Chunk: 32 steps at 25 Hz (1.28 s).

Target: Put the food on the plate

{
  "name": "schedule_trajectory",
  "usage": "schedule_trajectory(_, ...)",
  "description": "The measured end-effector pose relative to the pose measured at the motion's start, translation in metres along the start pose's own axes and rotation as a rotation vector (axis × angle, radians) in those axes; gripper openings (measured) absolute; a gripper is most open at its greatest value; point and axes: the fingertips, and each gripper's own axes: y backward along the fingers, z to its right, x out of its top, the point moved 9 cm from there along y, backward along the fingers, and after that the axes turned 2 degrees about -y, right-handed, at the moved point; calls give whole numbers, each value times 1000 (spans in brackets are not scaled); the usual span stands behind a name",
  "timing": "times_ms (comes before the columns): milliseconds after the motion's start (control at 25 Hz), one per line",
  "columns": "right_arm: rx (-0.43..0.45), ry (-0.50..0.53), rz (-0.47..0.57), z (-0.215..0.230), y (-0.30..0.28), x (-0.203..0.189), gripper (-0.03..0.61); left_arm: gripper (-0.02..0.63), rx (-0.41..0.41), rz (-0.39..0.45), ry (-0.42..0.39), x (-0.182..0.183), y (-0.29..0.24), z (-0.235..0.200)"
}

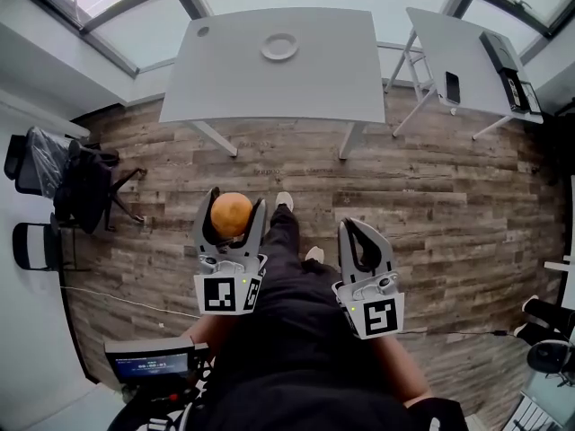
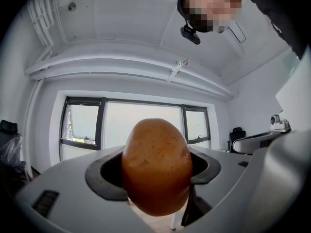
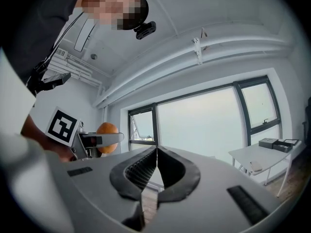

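Over open floor (image 1: 431, 196) — left tool (image 1: 237, 198) grips potato (image 1: 231, 215).

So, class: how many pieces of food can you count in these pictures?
1. A potato is held in the left claw, over the floor, short of the plate on the table. The right claw is shut and empty. More food may lie out of view.

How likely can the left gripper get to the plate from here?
Probably not yet: the plate sits on the table across open floor, far ahead of the left gripper, which holds the potato. Nothing blocks the way; walking closer should do.
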Motion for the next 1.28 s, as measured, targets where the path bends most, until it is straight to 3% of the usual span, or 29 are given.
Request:
schedule_trajectory(280, -33, 51, -56, 11, -7, 1, 8, 316, -29, 5, 19, -2, -13, 13)
schedule_trajectory(640, 5, 97, -56, 12, -31, 2, 8, 316, -11, 19, 38, -12, -20, 3)
schedule_trajectory(880, 11, 58, -65, 33, -117, -3, 8, 316, -5, -12, 79, -31, -89, -39)
schedule_trajectory(1120, 75, 56, -84, 23, -198, 5, 8, 316, -14, -31, 110, -32, -133, -85)
schedule_trajectory(1280, 109, 59, -108, 12, -257, 9, 8, 316, 32, -2, 137, -30, -157, -136)
